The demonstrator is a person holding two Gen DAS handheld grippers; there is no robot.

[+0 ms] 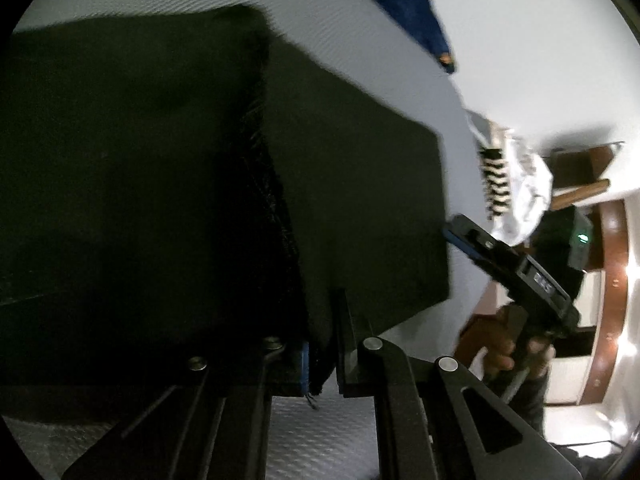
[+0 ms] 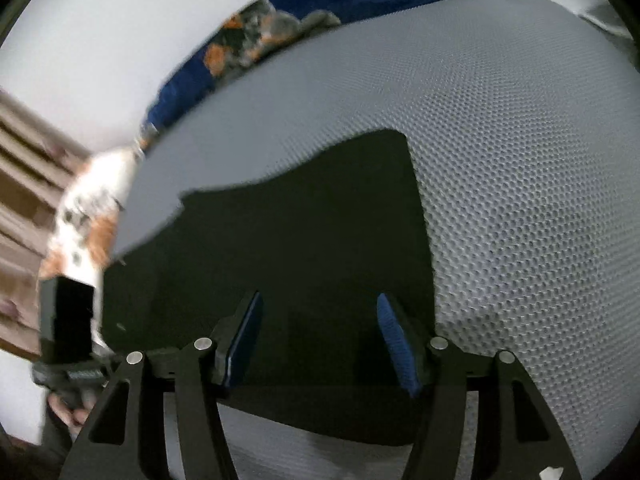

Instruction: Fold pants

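pants [image 1: 160, 160]: black, lying flat on the grey textured mat [image 2: 500, 160]
left tool [image 1: 320, 364]: clamped tight on a lifted edge of the pants
right tool [image 2: 320, 344]: jaws spread, hovering over the fabric, gripping nothing

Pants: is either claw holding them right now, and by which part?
The left claw is shut on the pants, pinching a near edge of the dark fabric. The right claw is open above the pants, gripping nothing.

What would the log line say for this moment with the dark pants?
left gripper: shut on dark fabric pants edge | right gripper: open over pants | surface: grey honeycomb-textured mat
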